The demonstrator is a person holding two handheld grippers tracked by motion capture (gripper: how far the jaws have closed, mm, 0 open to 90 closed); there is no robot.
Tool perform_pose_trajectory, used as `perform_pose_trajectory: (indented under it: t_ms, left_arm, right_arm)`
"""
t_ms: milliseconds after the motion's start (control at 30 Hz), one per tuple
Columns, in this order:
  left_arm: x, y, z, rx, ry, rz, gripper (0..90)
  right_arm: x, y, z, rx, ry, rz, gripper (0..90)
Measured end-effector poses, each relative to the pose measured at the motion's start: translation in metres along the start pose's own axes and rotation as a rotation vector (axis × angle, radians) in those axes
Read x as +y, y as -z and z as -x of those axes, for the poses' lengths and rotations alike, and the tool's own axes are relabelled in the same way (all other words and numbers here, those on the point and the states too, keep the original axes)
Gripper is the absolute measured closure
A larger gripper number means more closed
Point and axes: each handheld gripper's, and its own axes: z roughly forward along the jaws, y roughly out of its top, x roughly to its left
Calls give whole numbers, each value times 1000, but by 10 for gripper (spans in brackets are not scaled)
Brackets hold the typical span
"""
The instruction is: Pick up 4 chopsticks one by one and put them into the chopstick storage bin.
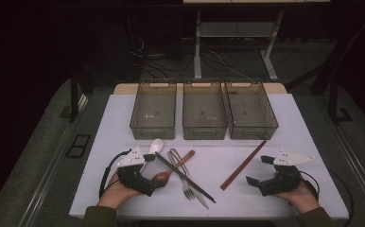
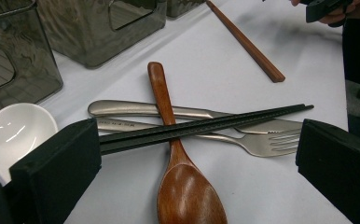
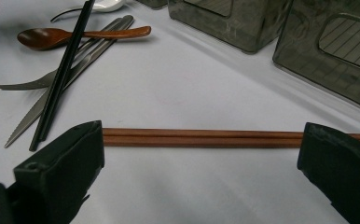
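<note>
- Black chopsticks (image 2: 201,125) lie just ahead of the left gripper (image 1: 154,171), running crosswise past its two black jaws; the jaws stand wide apart and press on nothing.
- The wooden spoon (image 2: 185,186) lies under those chopsticks, its bowl nearest the left gripper and between the jaws' line, its handle pointing away toward the bins.
- A metal fork (image 2: 257,142) and a metal knife (image 2: 136,108) lie side by side beneath the spoon handle and the black chopsticks, just beyond the spoon's bowl.
- A white spoon (image 2: 17,133) sits beside the left gripper's left jaw, touching nothing that can be made out.
- Brown chopsticks (image 3: 201,138) lie as a close pair right in front of the right gripper (image 1: 260,171), spanning the gap between its jaws; those jaws are also spread wide, with the pads clear of the wood.
- In the high view the brown chopsticks (image 1: 243,164) lie slanted, well apart from the crossed cutlery near the left gripper.
- Farther out from both grippers, three smoky clear bins stand in a row on the white table (image 1: 289,123): the left bin (image 1: 153,126), the middle bin (image 1: 204,128) and the right bin (image 1: 252,128), sides touching or nearly so.
- A hand holds each gripper at the near table edge.
</note>
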Motion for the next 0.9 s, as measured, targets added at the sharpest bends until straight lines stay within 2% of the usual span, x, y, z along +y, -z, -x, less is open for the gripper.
perform_pose_trajectory:
  t_ms: [400, 633, 900]
  left_arm:
    - [1, -3, -2, -7, 1, -15, 0]
    - [5, -5, -1, -12, -17, -22, 0]
    - [10, -6, -2, -26, -32, -9, 54]
  right_arm:
    - [0, -1, 2, 6, -3, 2, 8]
    - [1, 0, 2, 12, -4, 4, 8]
    - [2, -1, 1, 12, -2, 1, 8]
